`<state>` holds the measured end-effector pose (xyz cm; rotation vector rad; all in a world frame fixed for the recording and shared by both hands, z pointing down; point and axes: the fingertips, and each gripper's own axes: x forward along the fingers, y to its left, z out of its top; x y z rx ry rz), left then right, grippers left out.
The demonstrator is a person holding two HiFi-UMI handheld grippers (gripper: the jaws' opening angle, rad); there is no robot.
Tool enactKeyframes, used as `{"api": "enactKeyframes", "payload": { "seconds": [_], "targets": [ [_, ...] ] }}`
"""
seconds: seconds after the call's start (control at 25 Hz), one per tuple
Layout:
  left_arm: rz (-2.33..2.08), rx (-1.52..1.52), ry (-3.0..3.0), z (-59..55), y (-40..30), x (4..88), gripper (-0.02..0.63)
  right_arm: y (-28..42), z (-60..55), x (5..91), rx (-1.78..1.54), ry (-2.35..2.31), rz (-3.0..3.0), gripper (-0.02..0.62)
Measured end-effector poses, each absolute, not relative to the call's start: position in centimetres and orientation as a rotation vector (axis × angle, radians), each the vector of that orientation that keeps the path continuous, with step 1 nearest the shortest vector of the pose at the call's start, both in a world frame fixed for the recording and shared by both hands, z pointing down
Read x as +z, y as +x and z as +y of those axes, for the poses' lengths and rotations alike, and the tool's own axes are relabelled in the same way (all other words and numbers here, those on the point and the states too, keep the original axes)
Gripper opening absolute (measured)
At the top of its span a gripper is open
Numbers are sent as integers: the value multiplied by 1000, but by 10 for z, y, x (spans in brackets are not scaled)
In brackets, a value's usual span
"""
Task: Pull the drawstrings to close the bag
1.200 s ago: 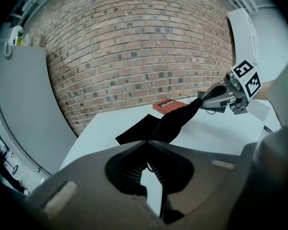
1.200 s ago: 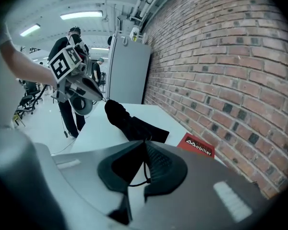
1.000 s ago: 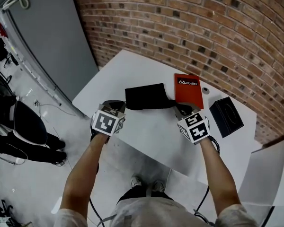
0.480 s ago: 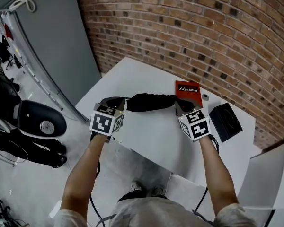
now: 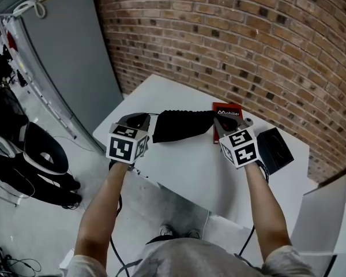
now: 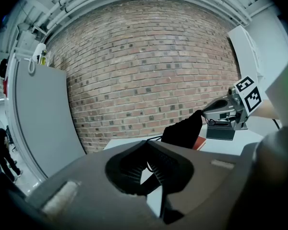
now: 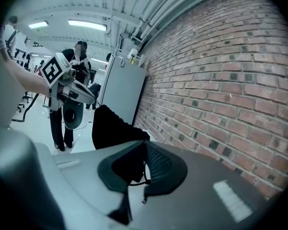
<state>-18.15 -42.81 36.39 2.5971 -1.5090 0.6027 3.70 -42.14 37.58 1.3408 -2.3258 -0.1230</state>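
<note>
The black drawstring bag [image 5: 181,126] hangs stretched between my two grippers, above the white table [image 5: 184,166], its top edge gathered into folds. My left gripper [image 5: 144,120] is shut on the thin black drawstring at the bag's left end. My right gripper [image 5: 219,122] is shut on the drawstring at the right end. In the left gripper view the cord [image 6: 147,166] runs between the closed jaws, with the bag [image 6: 185,130] and the right gripper [image 6: 229,112] beyond. In the right gripper view a cord loop [image 7: 136,182] sits in the closed jaws, next to the bag [image 7: 110,127].
A red booklet [image 5: 227,109] lies behind the bag, partly covered. A black box [image 5: 276,149] stands at the table's right and a small tape roll [image 5: 249,120] sits near the brick wall [image 5: 248,45]. A grey cabinet [image 5: 63,56] stands at left. A person [image 7: 62,123] stands beyond the table.
The bag lay flat on the table. Both grippers have risen and drawn apart, lifting the bag, and its mouth has bunched up.
</note>
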Motion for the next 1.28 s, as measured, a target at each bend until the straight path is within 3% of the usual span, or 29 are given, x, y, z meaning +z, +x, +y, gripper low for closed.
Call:
{"api": "enactKeyframes", "payload": {
  "seconds": [0.52,1.28],
  "targets": [
    [-1670,399,2616,-439,-188,309,6,35,-427,320,-160,1488,-2413,12],
    [-1783,324,2562,-439,-209,294,6,31,-420,304,-151,1483,-2495,11]
  ]
}}
